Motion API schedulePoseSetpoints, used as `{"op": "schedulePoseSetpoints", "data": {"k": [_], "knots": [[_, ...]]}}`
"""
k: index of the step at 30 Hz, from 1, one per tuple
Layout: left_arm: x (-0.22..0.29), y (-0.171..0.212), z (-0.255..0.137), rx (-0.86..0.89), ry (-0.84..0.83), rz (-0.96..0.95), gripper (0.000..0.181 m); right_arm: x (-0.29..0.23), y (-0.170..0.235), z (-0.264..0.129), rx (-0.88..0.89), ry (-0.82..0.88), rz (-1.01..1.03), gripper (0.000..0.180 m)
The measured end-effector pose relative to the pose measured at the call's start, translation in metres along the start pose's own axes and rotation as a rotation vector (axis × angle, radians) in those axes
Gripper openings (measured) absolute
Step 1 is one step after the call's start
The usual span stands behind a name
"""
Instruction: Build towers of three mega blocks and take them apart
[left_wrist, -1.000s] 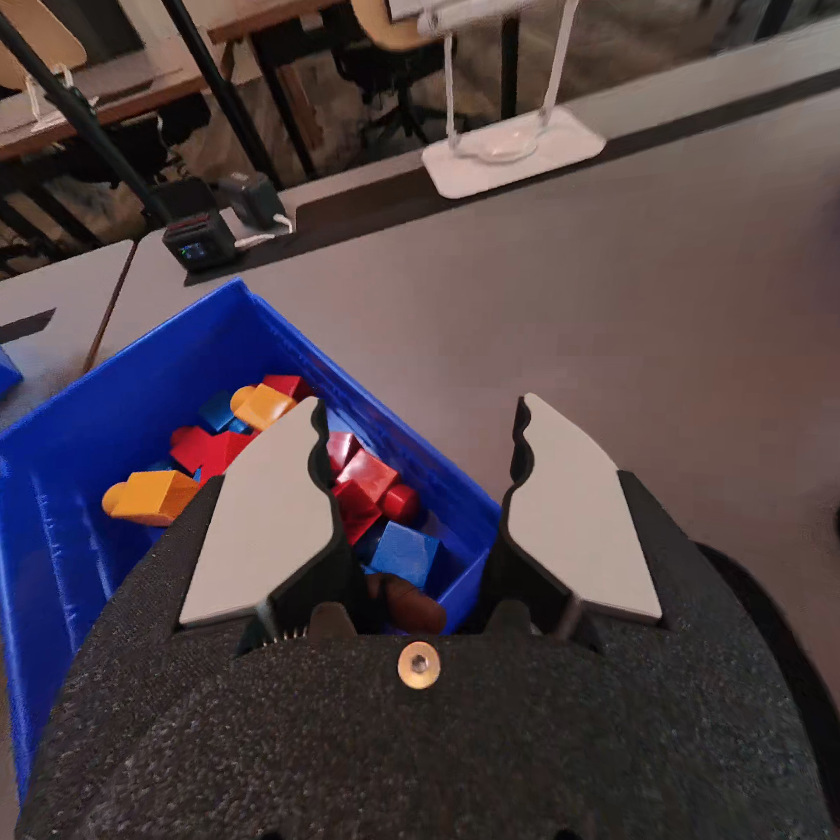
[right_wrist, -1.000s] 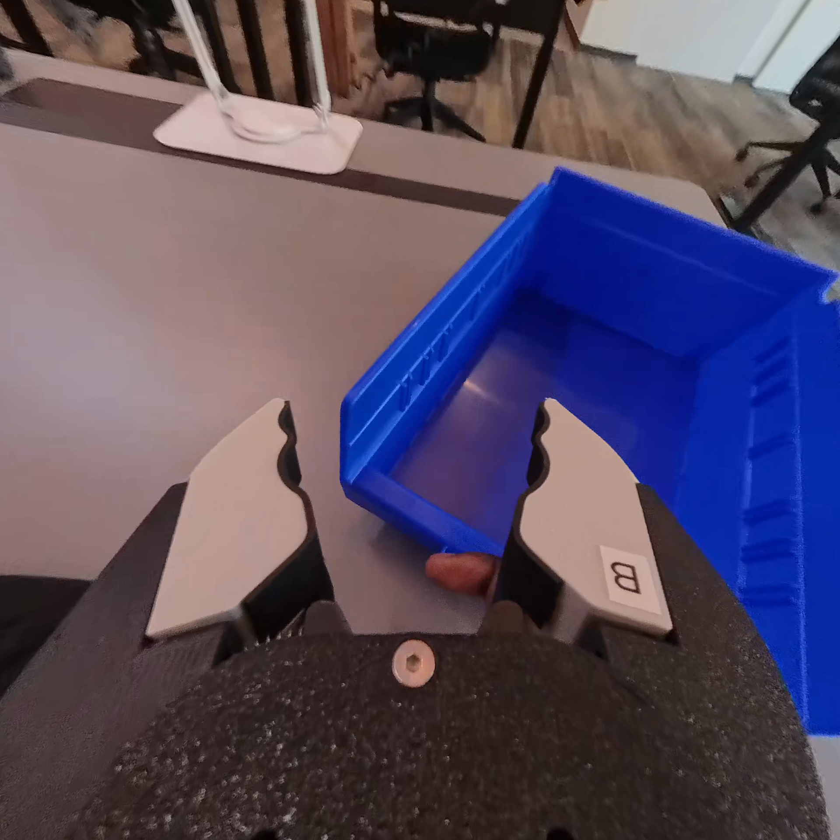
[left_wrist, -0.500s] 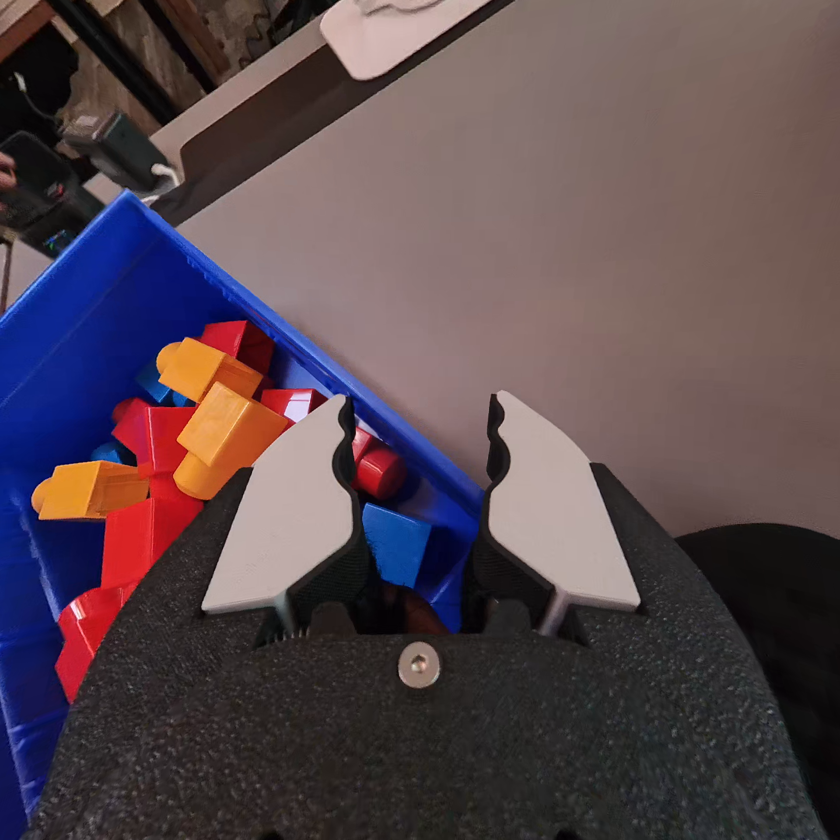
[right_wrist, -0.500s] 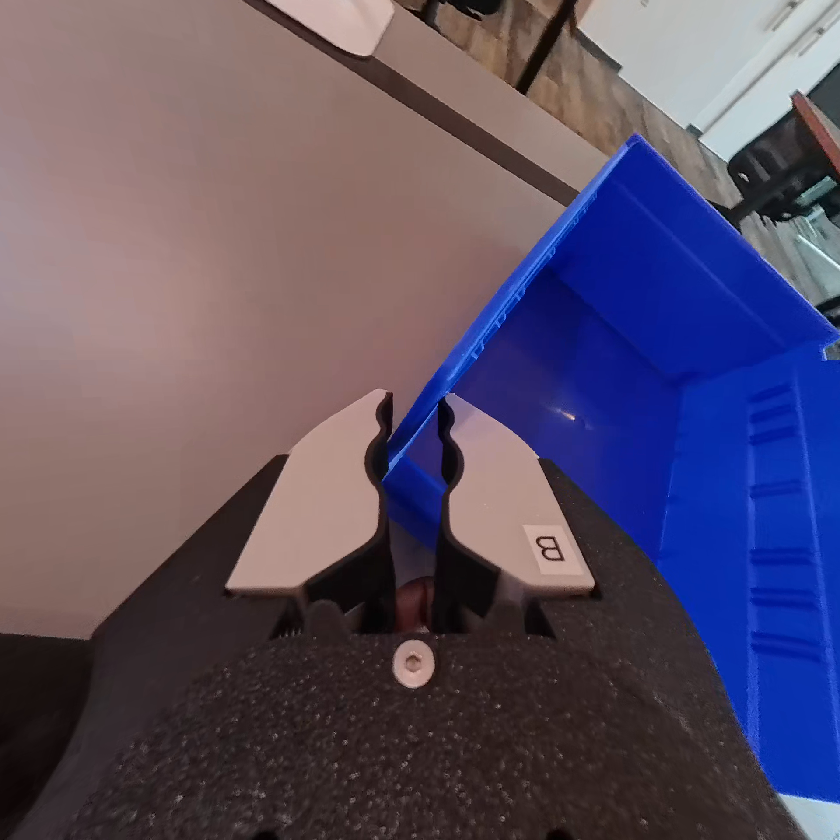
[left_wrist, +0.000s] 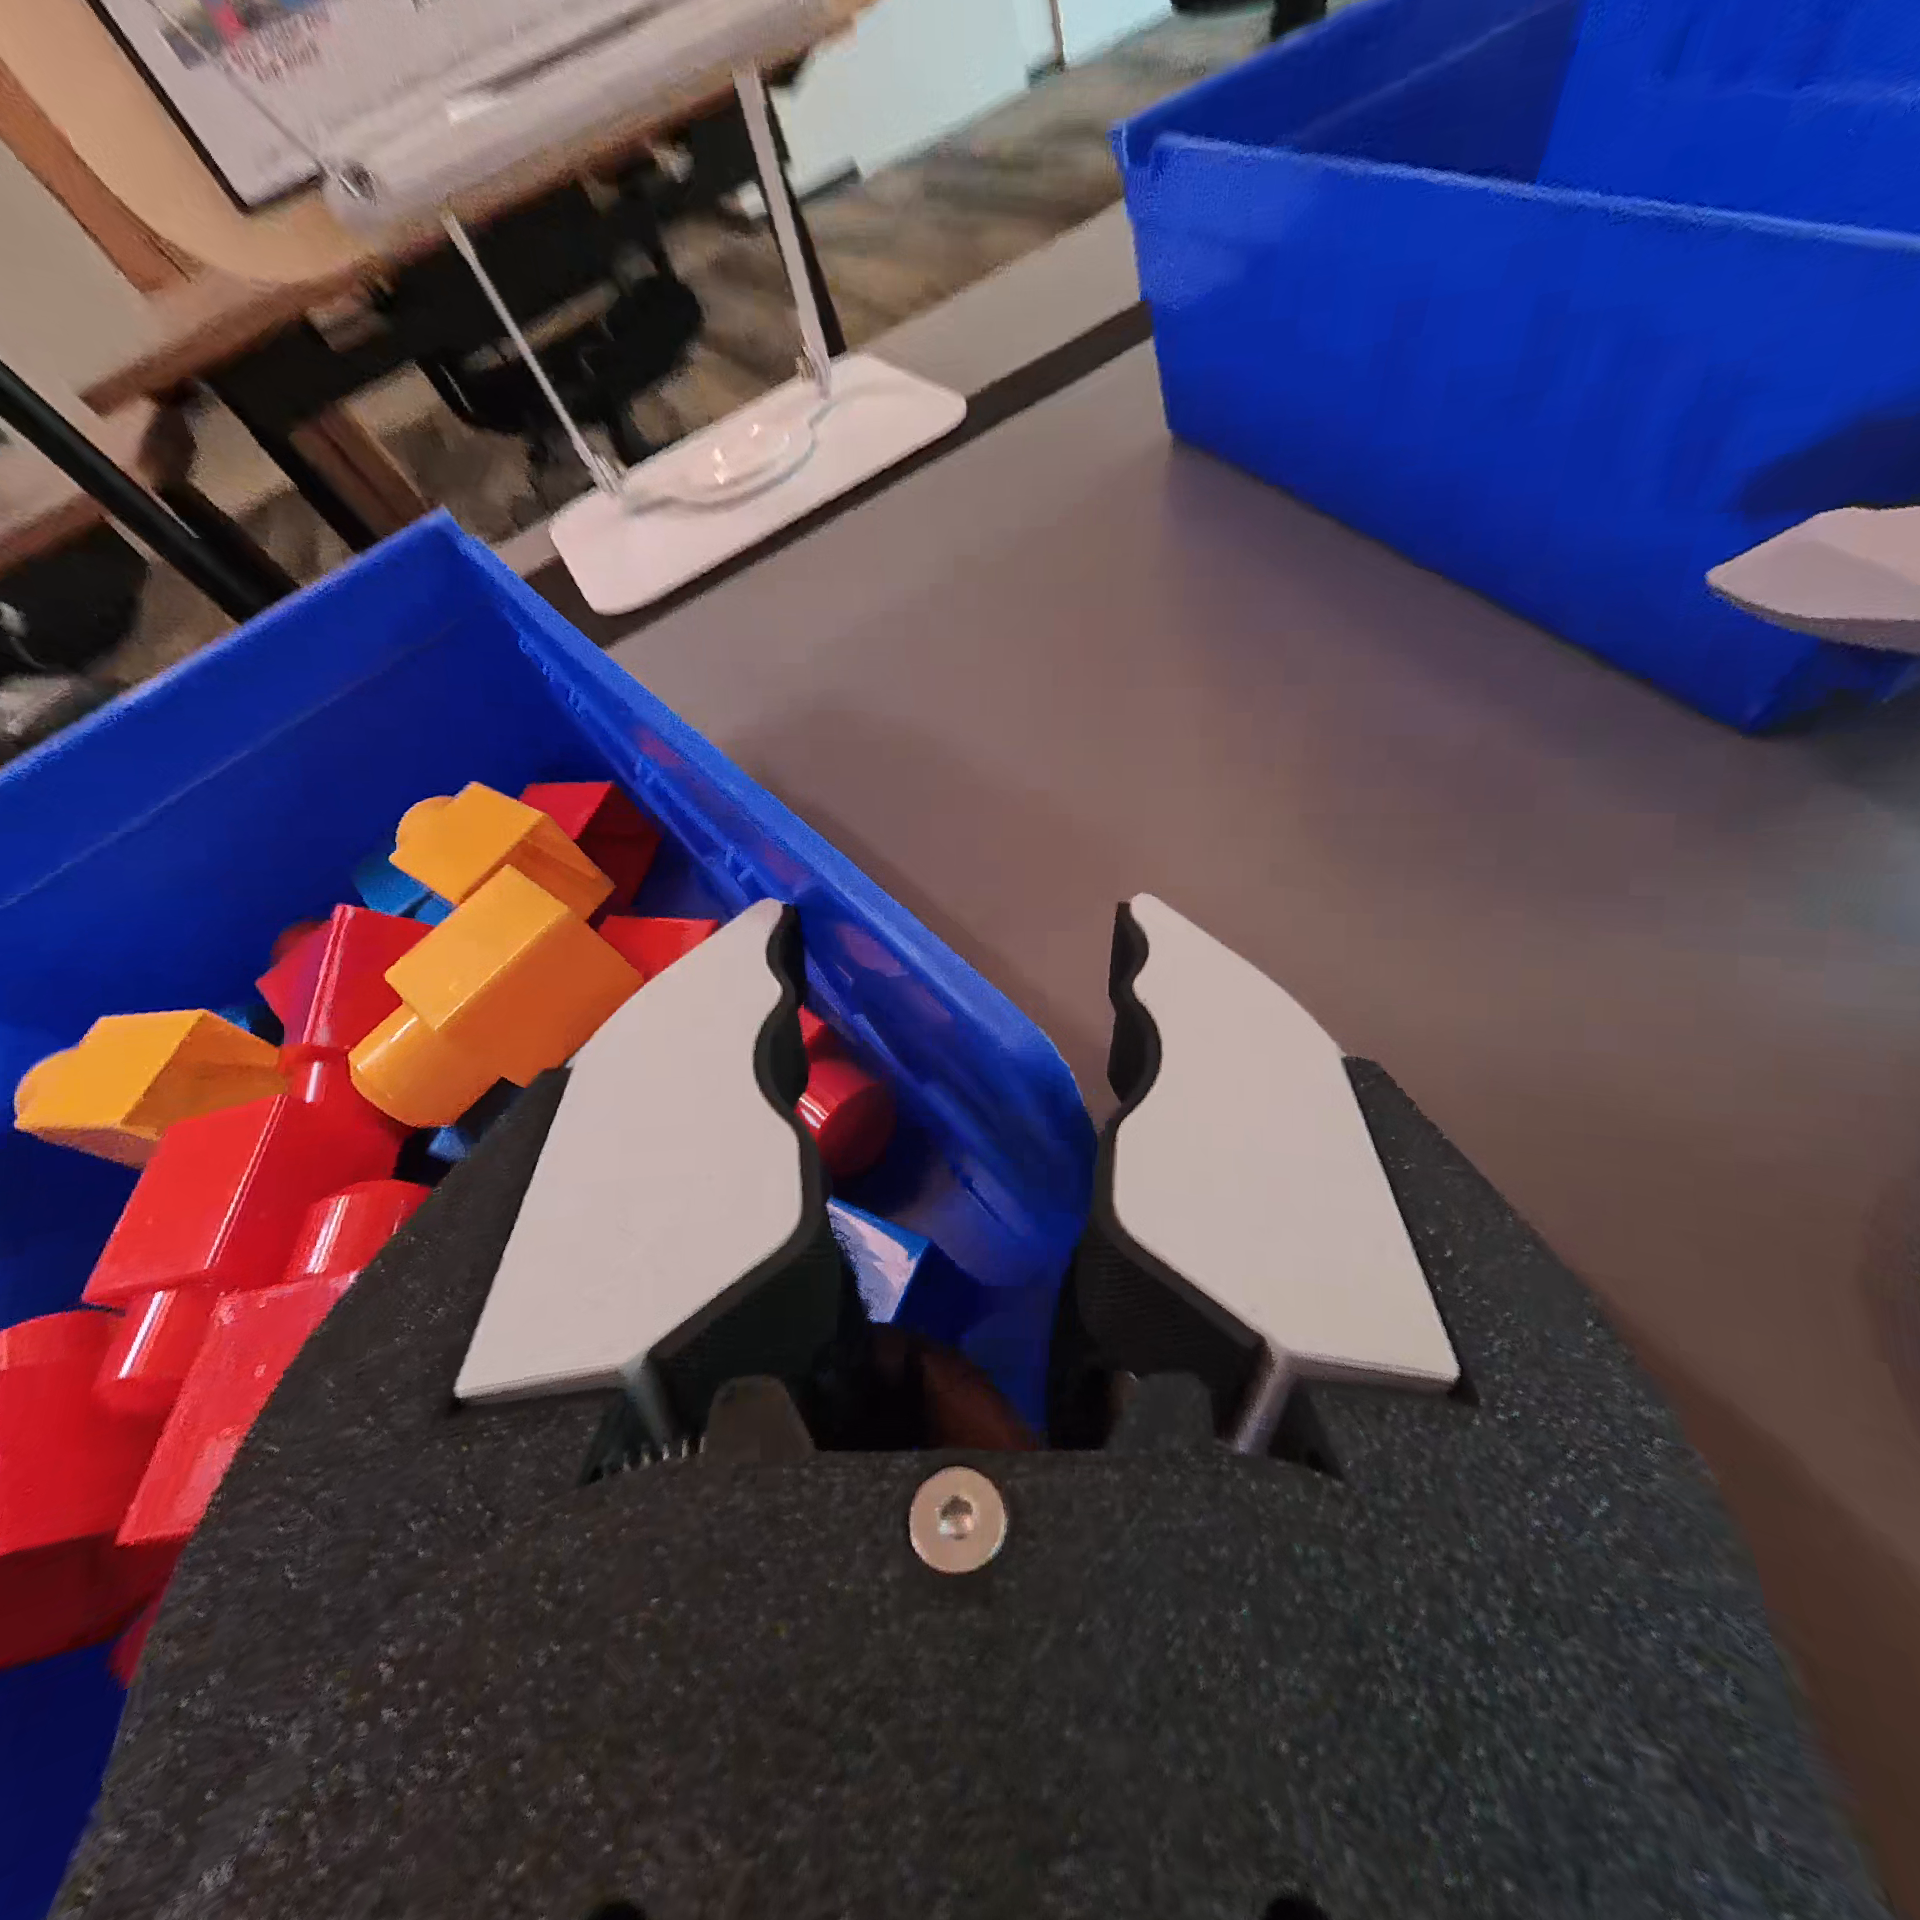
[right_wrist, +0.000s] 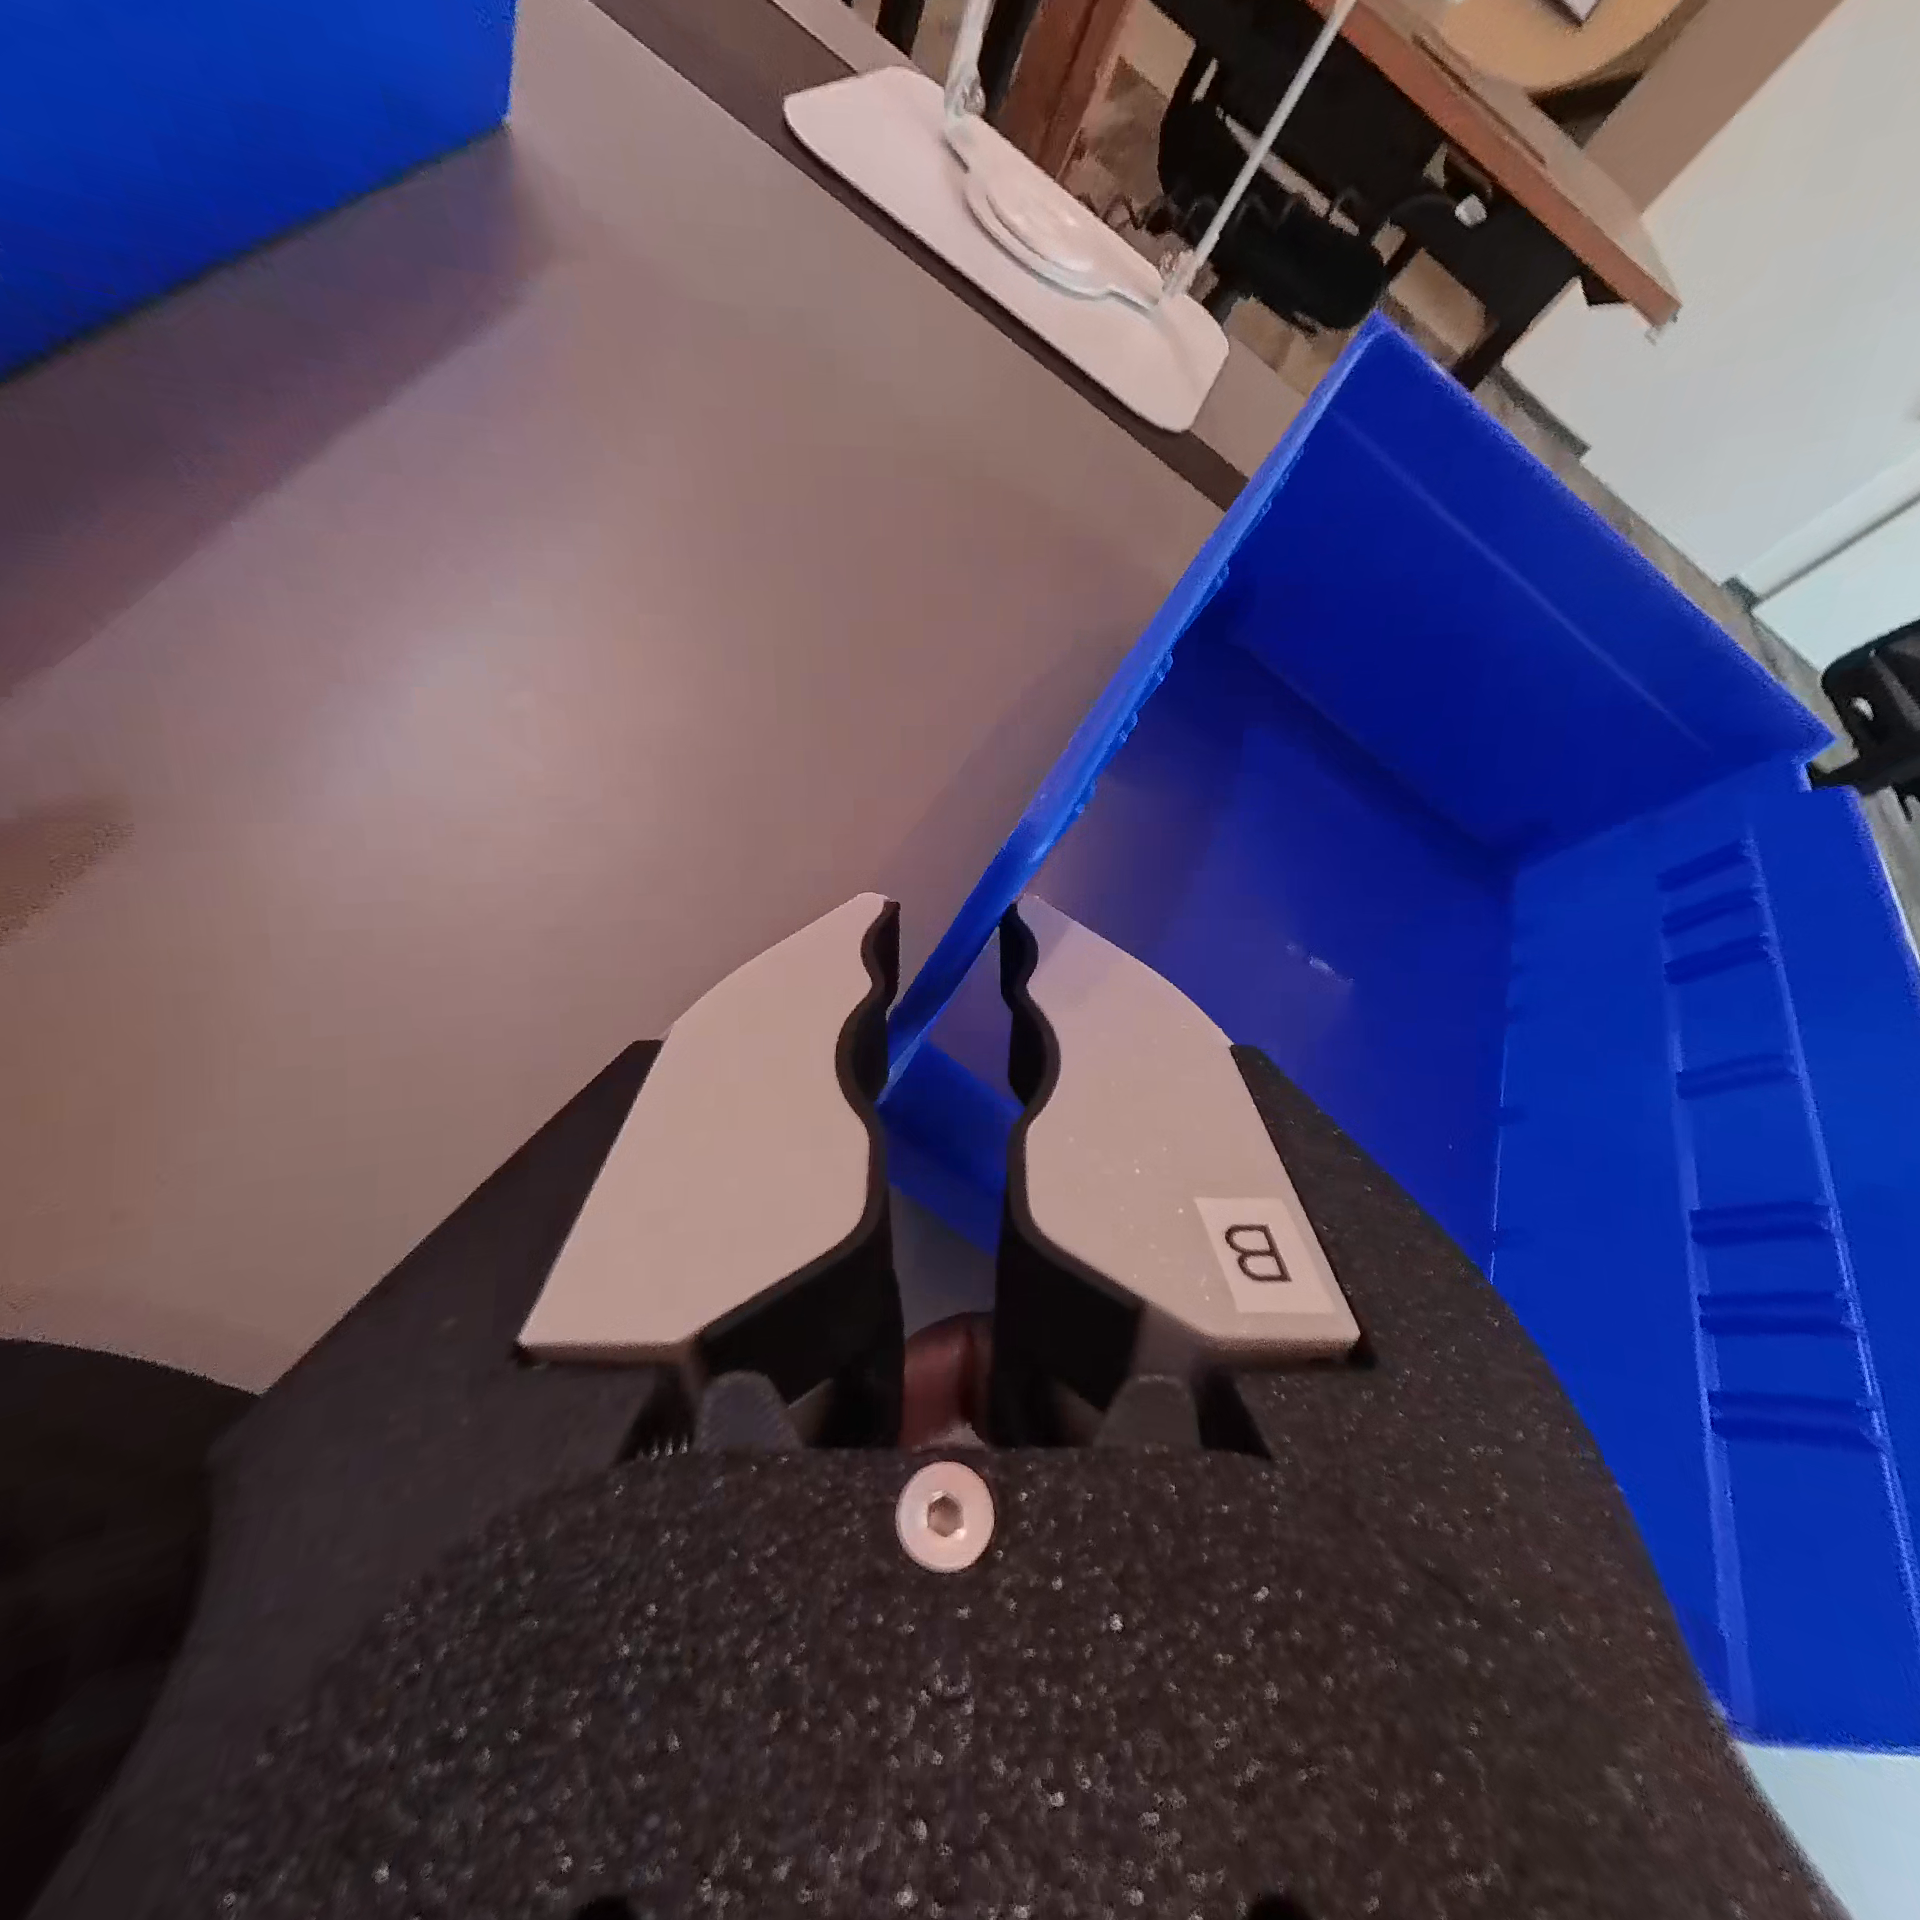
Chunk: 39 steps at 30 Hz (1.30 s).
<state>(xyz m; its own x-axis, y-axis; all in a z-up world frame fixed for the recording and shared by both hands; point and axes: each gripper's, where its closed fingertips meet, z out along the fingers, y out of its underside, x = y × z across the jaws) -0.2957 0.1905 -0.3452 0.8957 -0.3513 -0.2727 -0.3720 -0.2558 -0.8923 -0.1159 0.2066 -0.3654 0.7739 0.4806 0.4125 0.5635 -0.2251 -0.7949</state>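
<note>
Blue plastic fills both views: the left gripper straddles the near corner of the full bin, one finger inside its wall and one outside, the jaws set about as wide as half a second ago and closed onto that wall. The mega blocks, red, orange and blue, lie heaped inside this bin, just left of the gripper. A second ago the gripper hung wider open above the same corner, and the bin sat flatter in view; now the camera has swung so that the empty bin shows across the bench, well apart from the full one.

The right gripper is clenched on the near corner of the empty bin, its fingers either side of the side wall with only a narrow gap. A second ago these fingers stood spread apart before that corner; half a second ago they had already closed. The bin now looks more steeply tilted. A white stand base rests on the bench beyond the empty bin
</note>
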Motion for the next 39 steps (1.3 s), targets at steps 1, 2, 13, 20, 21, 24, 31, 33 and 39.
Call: {"op": "schedulePoseSetpoints", "data": {"k": [1,2,13,20,21,24,31,33,39], "knots": [[0.001,-0.001,0.0,0.029,-0.031,0.033,0.054,-0.002,-0.001,0.001,0.02,-0.001,-0.01,0.019],[0.001,-0.001,-0.001,0.037,-0.054,0.085,0.054,-0.003,-0.002,0.001,0.038,-0.003,-0.025,0.02],[0.004,-0.005,-0.008,0.128,-0.006,0.122,0.042,-0.014,-0.007,0.001,0.117,-0.031,-0.138,0.024],[0.007,-0.005,-0.009,0.148,0.018,0.166,0.042,-0.019,-0.008,-0.003,0.196,-0.114,-0.141,0.024],[0.007,-0.005,-0.01,0.154,0.024,0.17,0.041,-0.019,-0.008,-0.004,0.203,-0.118,-0.137,0.024],[0.007,-0.006,-0.011,0.173,0.006,0.197,0.04,-0.019,-0.008,-0.004,0.212,-0.097,-0.164,0.024],[0.003,-0.004,-0.009,0.156,-0.115,0.333,0.037,-0.009,-0.003,0.0,0.147,0.028,-0.221,0.021],[0.0,-0.003,-0.009,0.141,-0.14,0.336,0.035,0.007,0.006,0.003,0.074,0.111,-0.193,0.016],[-0.039,0.014,-0.009,0.04,-0.307,0.274,0.014,0.041,0.028,0.004,0.0,0.149,0.093,0.005]]}}
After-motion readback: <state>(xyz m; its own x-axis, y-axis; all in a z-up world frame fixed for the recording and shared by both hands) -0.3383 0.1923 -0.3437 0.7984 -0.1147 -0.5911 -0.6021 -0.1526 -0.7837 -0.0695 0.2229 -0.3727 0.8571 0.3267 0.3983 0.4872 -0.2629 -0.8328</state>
